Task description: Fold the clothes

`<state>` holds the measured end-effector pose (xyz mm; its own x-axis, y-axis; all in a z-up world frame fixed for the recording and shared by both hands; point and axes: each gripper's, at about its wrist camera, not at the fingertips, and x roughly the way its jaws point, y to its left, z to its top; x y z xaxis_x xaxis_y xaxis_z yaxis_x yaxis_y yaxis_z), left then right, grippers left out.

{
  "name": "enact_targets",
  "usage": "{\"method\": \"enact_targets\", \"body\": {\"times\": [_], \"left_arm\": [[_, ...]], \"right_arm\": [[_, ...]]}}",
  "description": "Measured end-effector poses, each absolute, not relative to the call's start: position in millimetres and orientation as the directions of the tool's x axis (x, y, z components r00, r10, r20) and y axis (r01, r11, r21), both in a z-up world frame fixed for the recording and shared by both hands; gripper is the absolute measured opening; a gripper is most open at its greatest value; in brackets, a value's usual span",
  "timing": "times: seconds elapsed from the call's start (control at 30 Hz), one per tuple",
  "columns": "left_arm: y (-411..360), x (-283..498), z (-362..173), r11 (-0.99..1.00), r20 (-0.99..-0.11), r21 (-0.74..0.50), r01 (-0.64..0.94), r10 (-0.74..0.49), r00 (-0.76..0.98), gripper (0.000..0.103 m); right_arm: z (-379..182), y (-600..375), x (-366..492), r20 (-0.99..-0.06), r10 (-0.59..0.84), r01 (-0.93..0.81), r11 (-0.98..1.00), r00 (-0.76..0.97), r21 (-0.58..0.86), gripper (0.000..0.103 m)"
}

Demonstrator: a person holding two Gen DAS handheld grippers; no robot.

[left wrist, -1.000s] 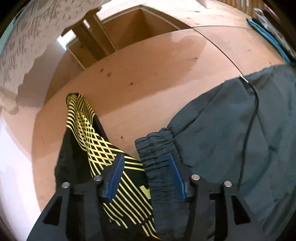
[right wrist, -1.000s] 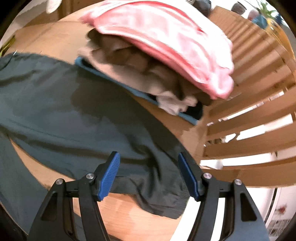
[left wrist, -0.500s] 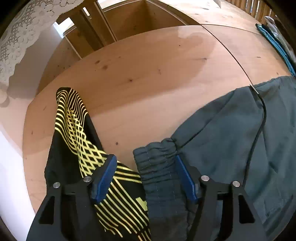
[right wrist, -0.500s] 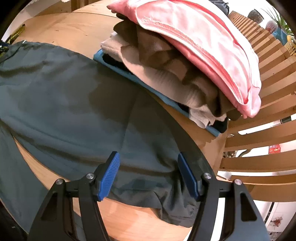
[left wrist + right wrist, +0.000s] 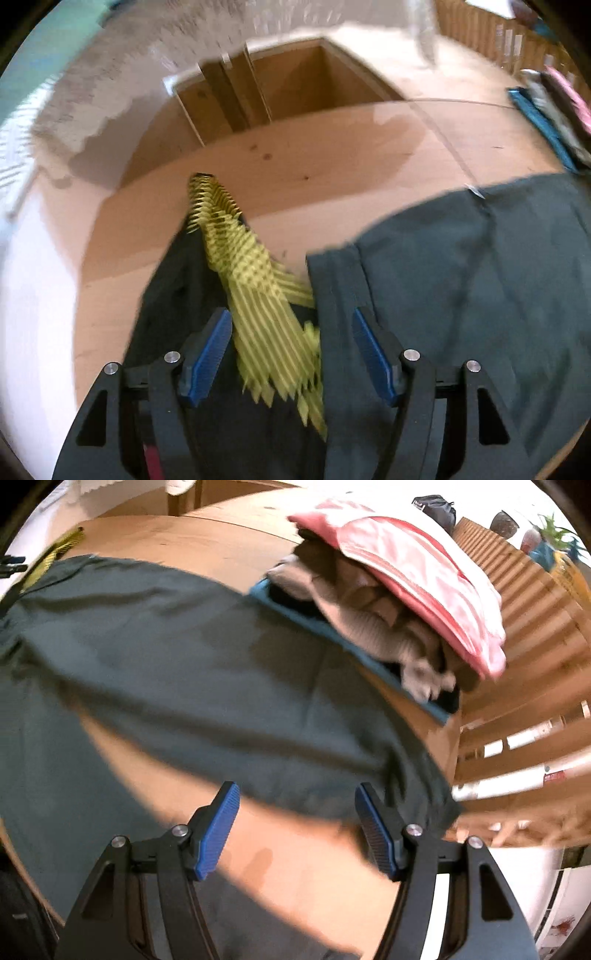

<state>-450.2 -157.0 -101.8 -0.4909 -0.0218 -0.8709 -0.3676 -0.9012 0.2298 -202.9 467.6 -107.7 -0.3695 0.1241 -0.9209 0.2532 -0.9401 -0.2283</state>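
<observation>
Now the left gripper (image 5: 291, 350) has widened off the dark trousers (image 5: 461, 266), holding nothing; right gripper (image 5: 297, 827) unchanged, open and empty

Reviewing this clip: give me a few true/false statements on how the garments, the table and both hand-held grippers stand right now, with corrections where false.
1. The dark green trousers lie spread on the wooden table. True.
2. The right hand-held gripper is clamped on the trousers' hem. False: its jaws stand apart, with nothing pressed between the pads.
3. A black garment with yellow stripes lies beside the trousers' waistband. True.
4. The pile of clothes is topped by a blue towel. False: a pink and white piece lies on top; the blue layer is at the bottom.
5. The left hand-held gripper is gripping the yellow-striped garment. False: its jaws are open above the cloth.
</observation>
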Motion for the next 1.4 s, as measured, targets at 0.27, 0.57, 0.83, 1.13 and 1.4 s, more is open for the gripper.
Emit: {"method": "enact_targets", "body": {"times": [0.27,0.57,0.83,1.13,1.4], "left_arm": [[-188,-289,-115,-0.884,-0.880,0.211,-0.417,0.013,-0.474,0.066],[-202,-256,-136,-0.884,-0.888,0.142,-0.446,0.085,-0.452,0.066],[-197,-269,-148,-0.856,-0.897,0.047,-0.514,0.190,-0.400,0.066],[-199,-283,-176,-0.834,-0.923,-0.016,-0.551,0.224,-0.312,0.060],[-205,-271,-160,-0.867,-0.890,-0.029,-0.498,0.249,-0.381,0.047]], "right_arm": [[-123,476,-82,-0.924,0.048,0.129,-0.986,-0.380,-0.104,0.064],[-137,461,-14,-0.934,0.020,0.074,-0.996,-0.355,-0.049,0.064],[-128,456,-17,-0.933,0.059,0.036,-0.996,-0.356,-0.077,0.064],[-136,443,-24,-0.944,0.074,0.050,-0.994,-0.321,-0.095,0.064],[-144,454,-18,-0.946,0.070,0.009,-0.997,-0.318,-0.077,0.064]]}}
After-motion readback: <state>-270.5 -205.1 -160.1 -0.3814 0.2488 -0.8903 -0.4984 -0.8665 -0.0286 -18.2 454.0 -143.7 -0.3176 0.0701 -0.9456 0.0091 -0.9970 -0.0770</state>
